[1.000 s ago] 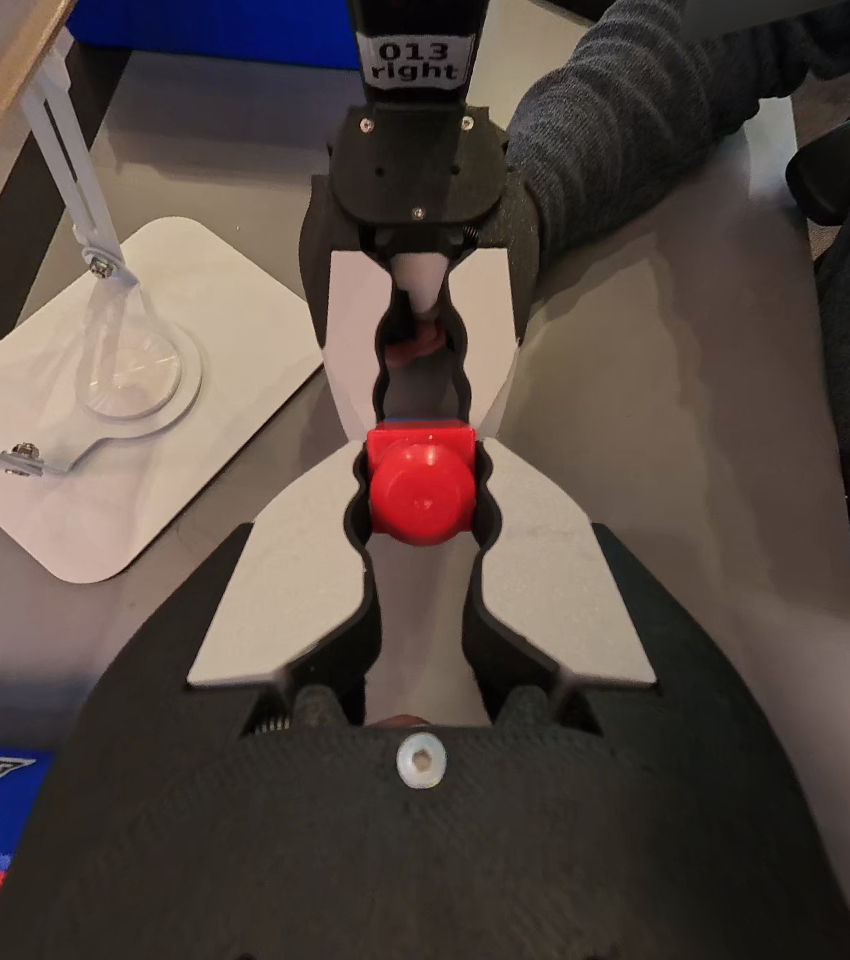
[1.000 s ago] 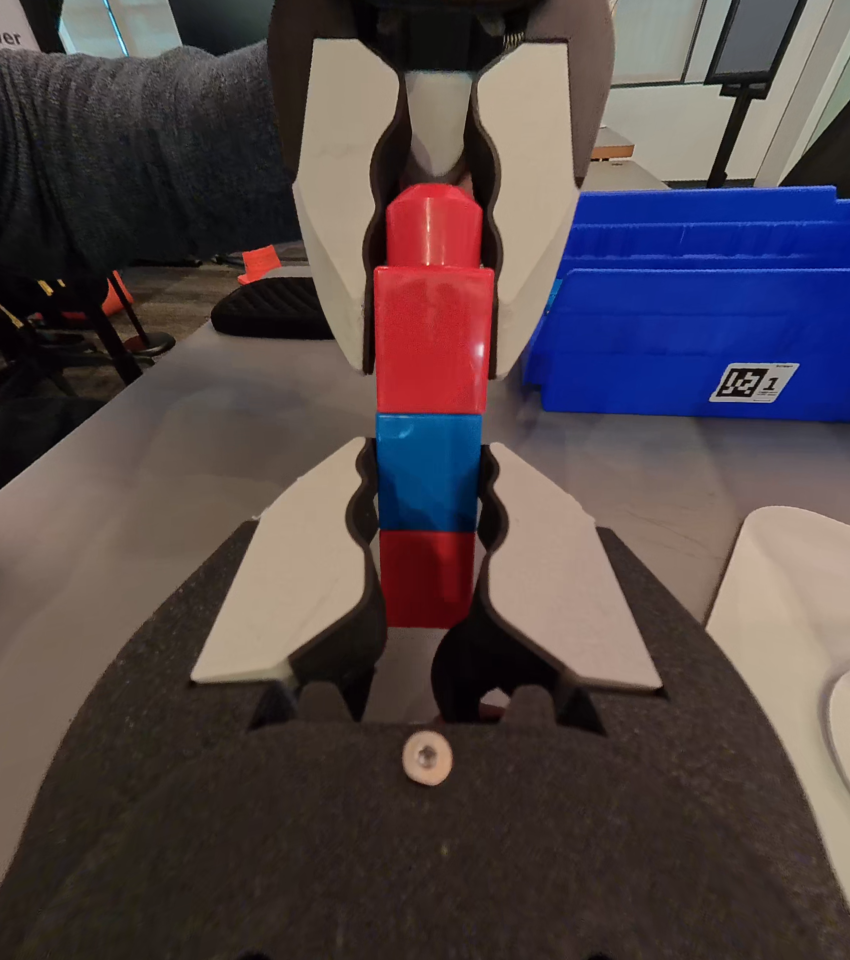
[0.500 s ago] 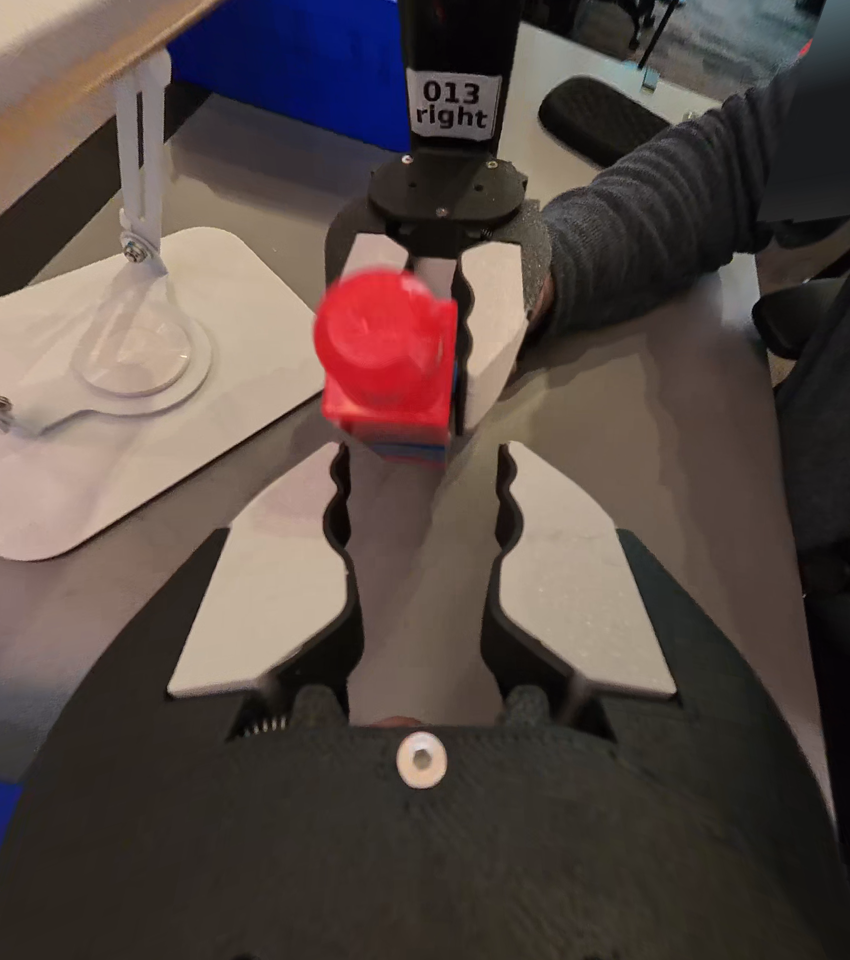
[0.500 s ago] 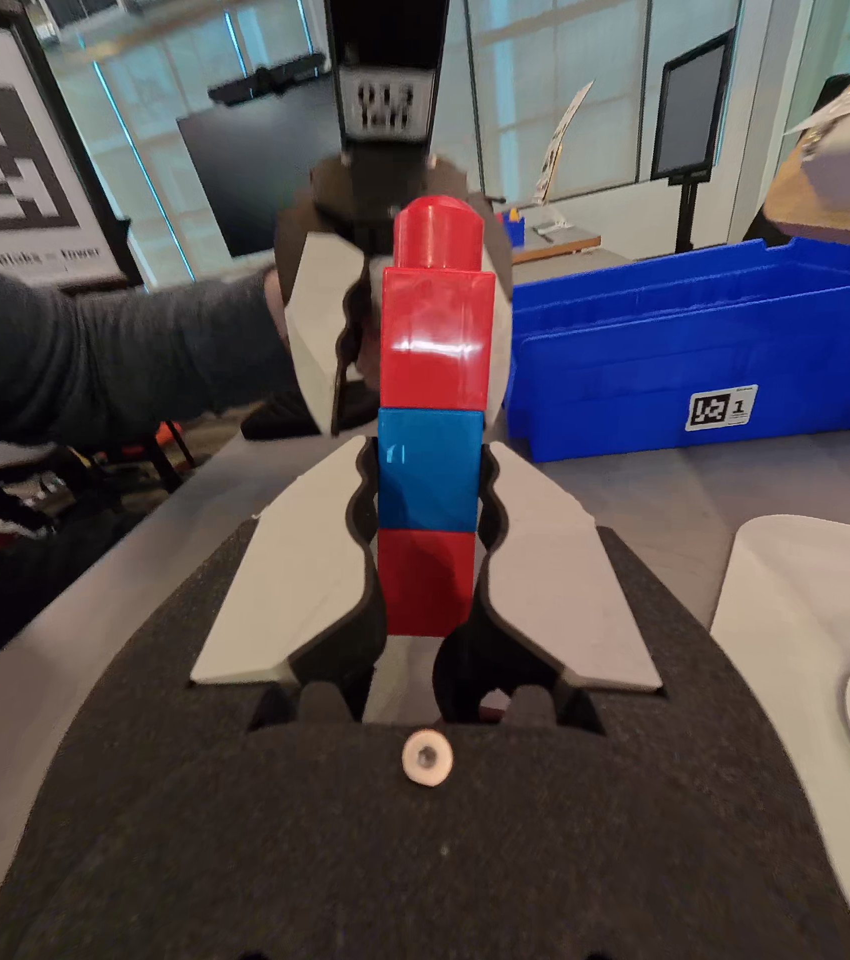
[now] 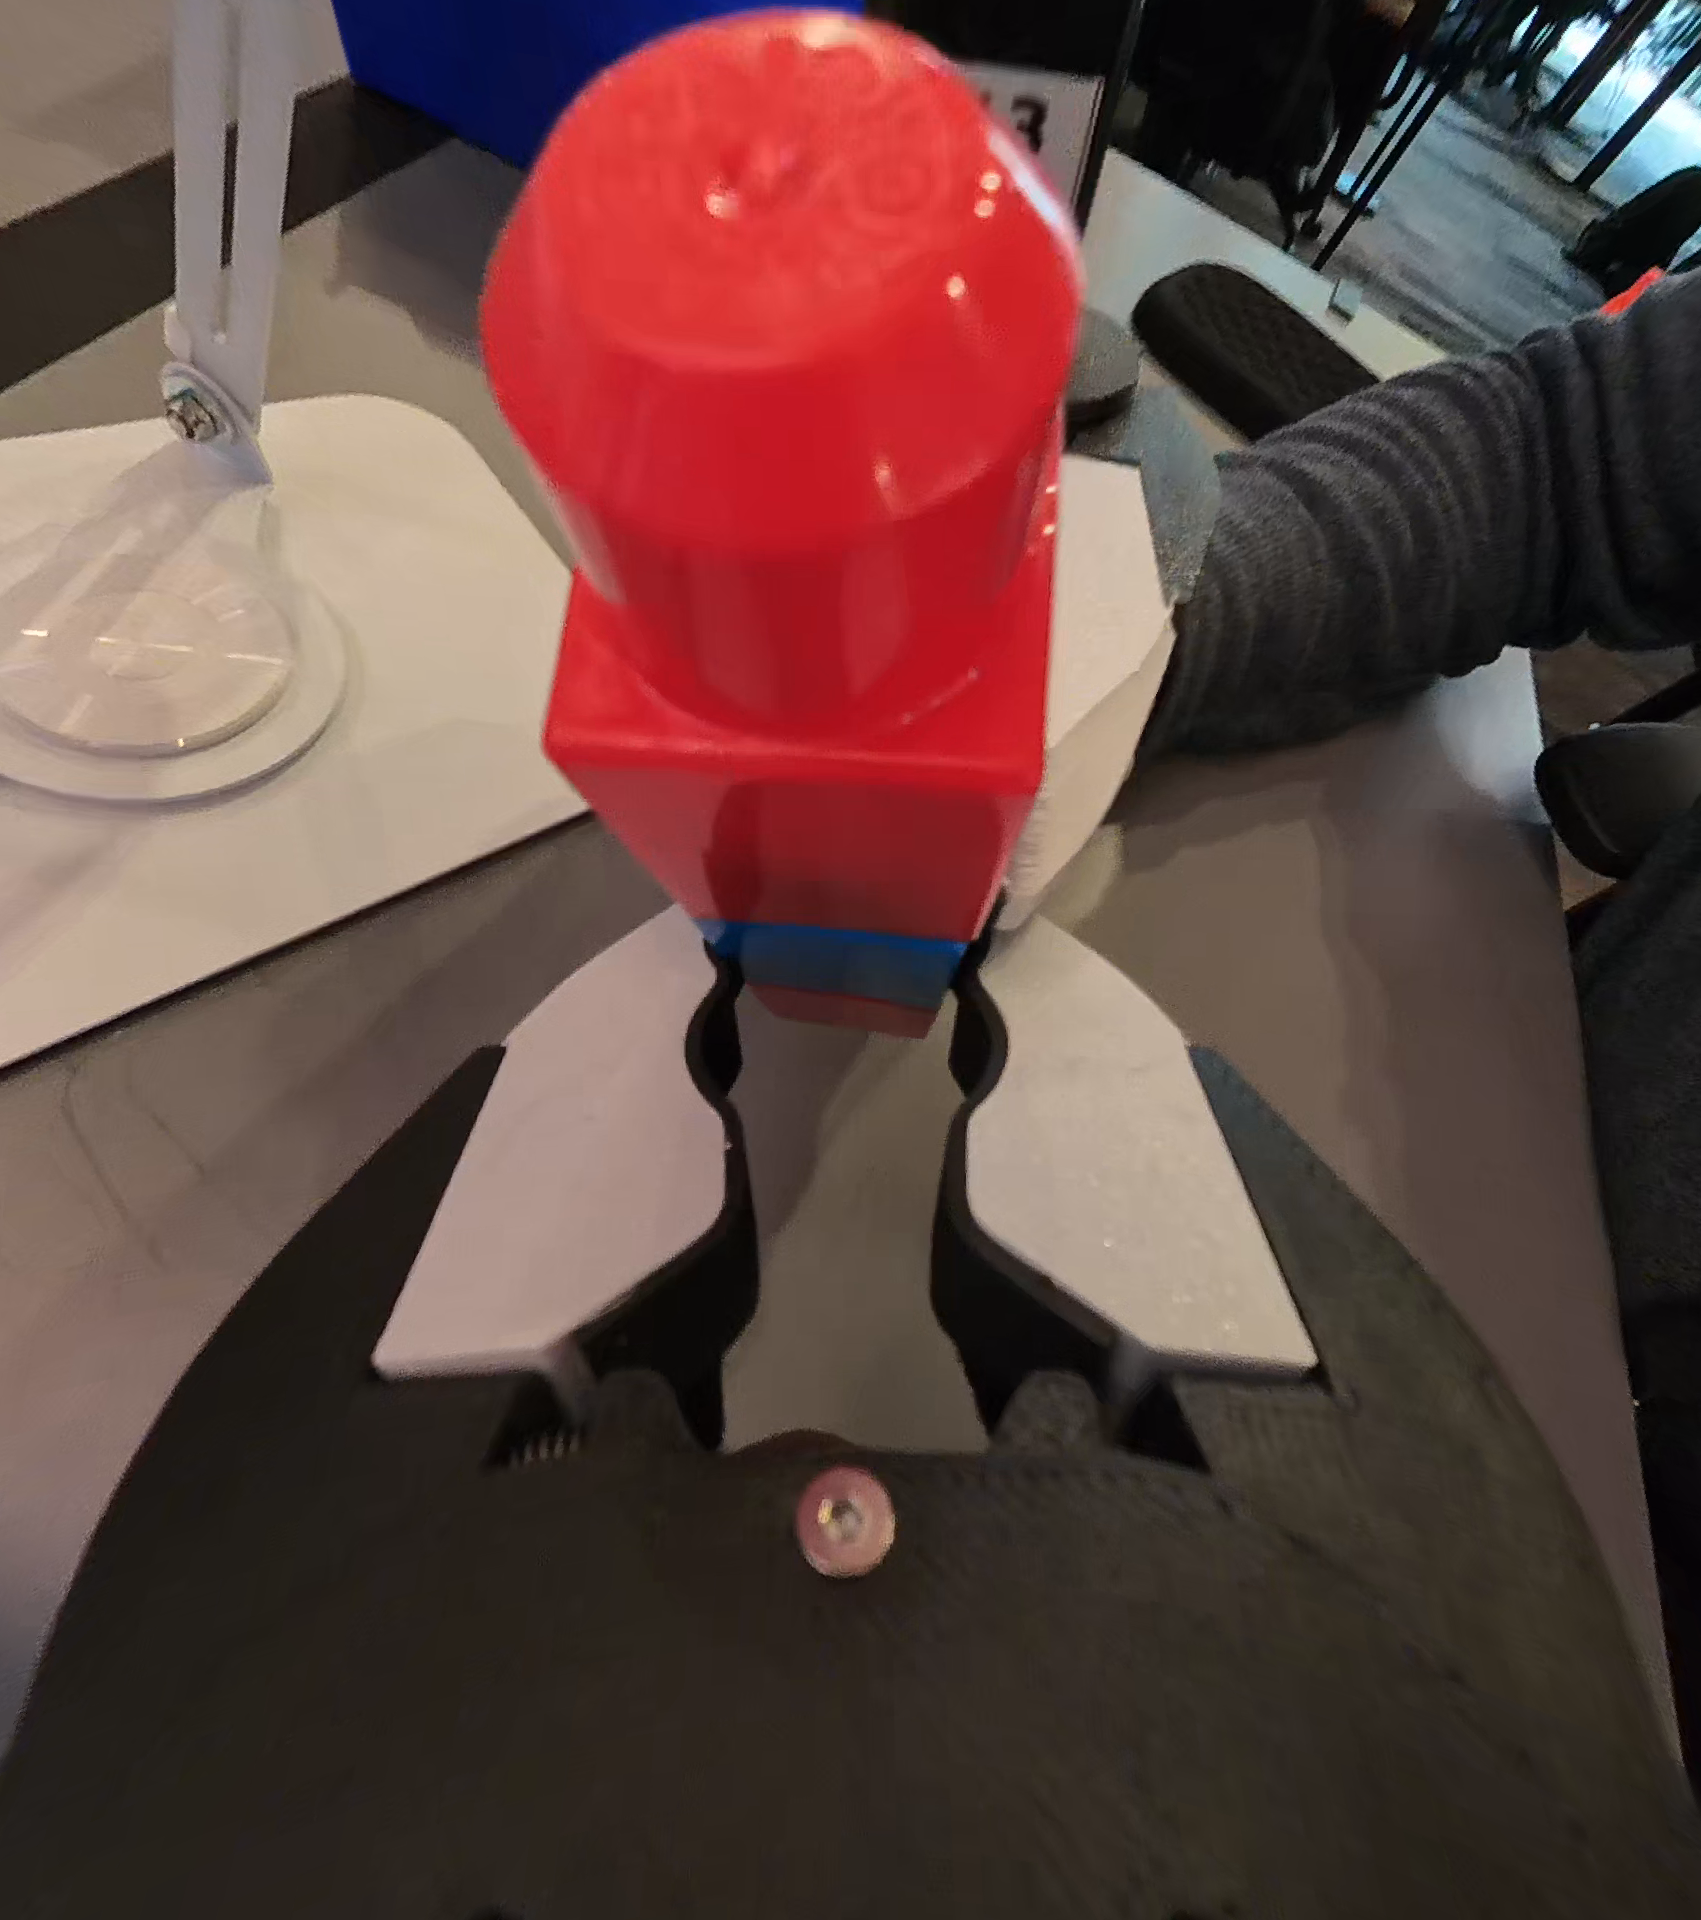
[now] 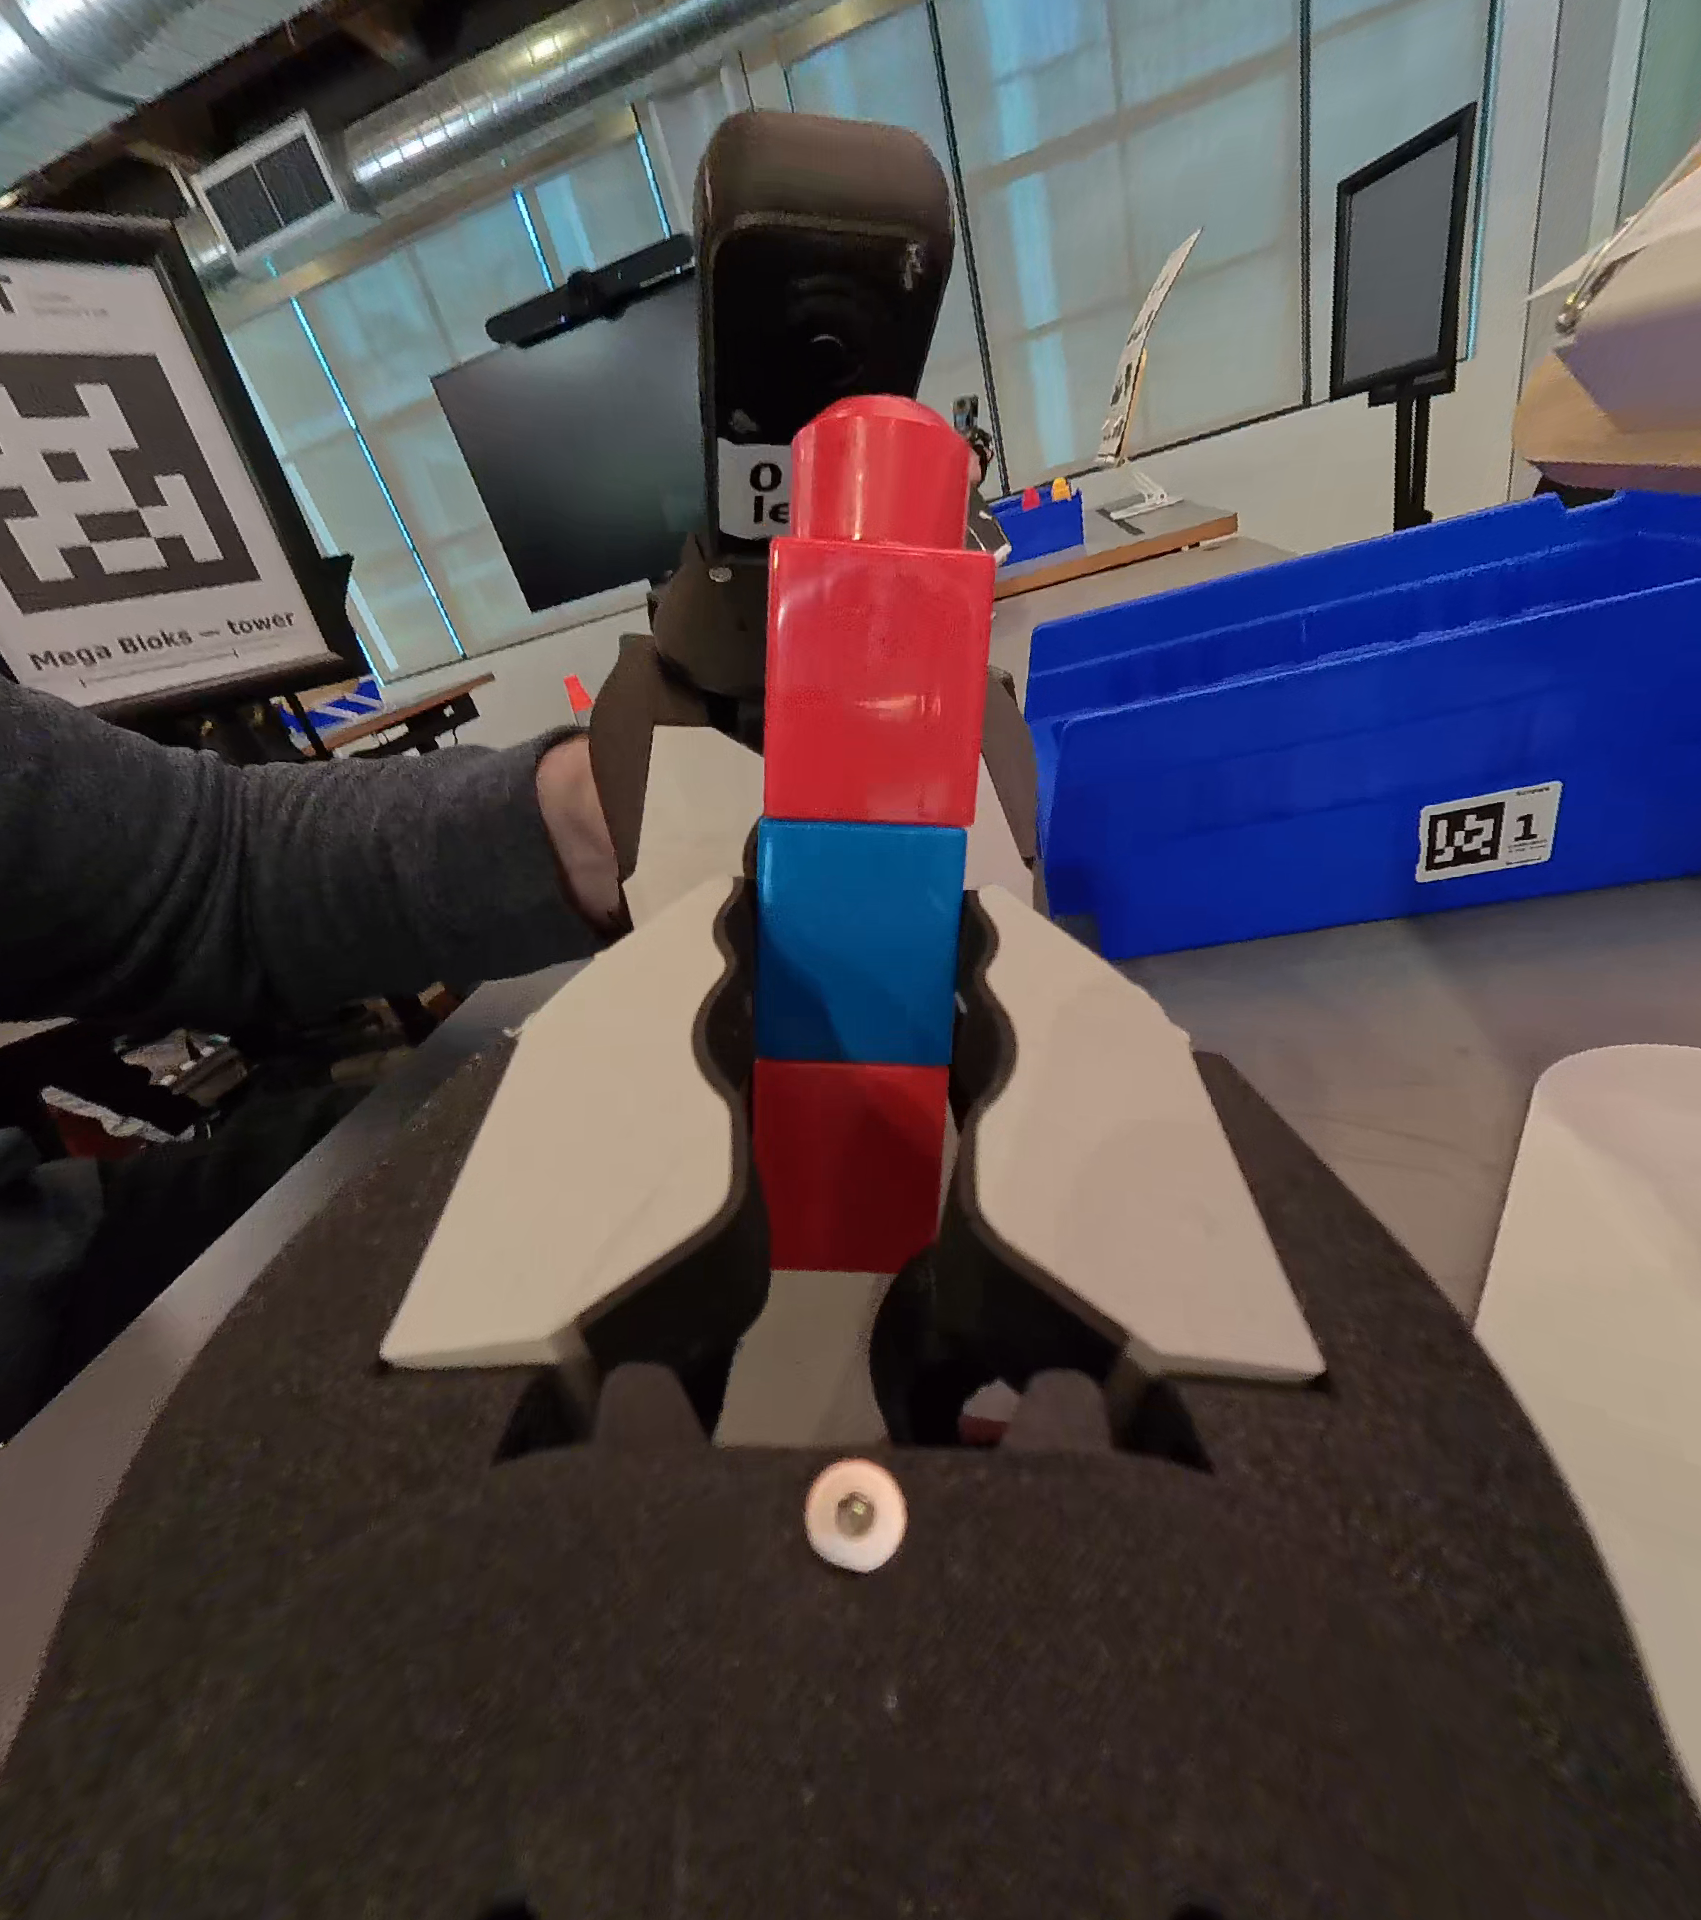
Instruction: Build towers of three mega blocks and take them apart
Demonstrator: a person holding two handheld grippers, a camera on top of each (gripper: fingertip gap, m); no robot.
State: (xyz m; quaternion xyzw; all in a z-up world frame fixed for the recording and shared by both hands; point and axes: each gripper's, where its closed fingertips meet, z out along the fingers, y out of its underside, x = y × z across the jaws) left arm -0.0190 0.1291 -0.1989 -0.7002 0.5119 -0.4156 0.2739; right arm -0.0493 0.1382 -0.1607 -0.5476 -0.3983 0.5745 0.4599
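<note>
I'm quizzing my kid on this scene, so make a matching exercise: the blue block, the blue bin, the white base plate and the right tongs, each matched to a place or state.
Things:
1. blue block
2. blue bin
3. white base plate
4. right tongs

Places or states:
A. flat on the table, carrying a clear disc
B. middle of the tower
C. shut on the tower
D. on the table beyond the tower

Pairs: 1-B, 2-D, 3-A, 4-C
</note>
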